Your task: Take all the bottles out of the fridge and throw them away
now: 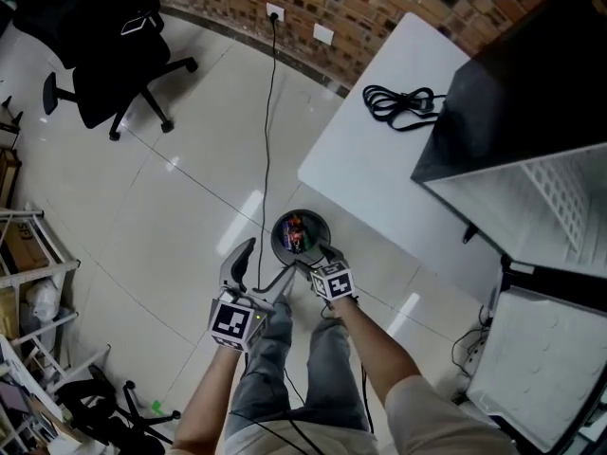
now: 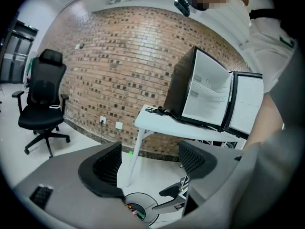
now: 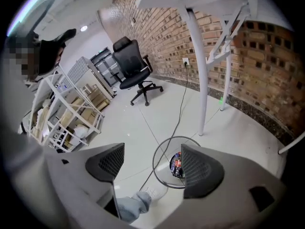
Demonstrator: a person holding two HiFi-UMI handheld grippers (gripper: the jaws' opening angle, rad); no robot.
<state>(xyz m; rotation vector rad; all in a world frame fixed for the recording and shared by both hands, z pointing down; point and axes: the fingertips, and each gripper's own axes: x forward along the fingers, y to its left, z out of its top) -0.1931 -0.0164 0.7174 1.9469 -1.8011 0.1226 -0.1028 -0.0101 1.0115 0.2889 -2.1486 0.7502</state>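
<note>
Hovering above the floor bin, left tongs and right tongs gape wide, empty; bottles inside blur together, fridge cut off.

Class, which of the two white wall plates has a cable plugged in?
The wall plate farther from the table; a black cable hangs from it alone.

Down in the bin lie some coloured bits, too small to name from overhead. In the right gripper view, one jaw of the right tool covers half of them. The fridge runs off the right edge, so its shelves show only partly and what they carry cannot be told.
</note>
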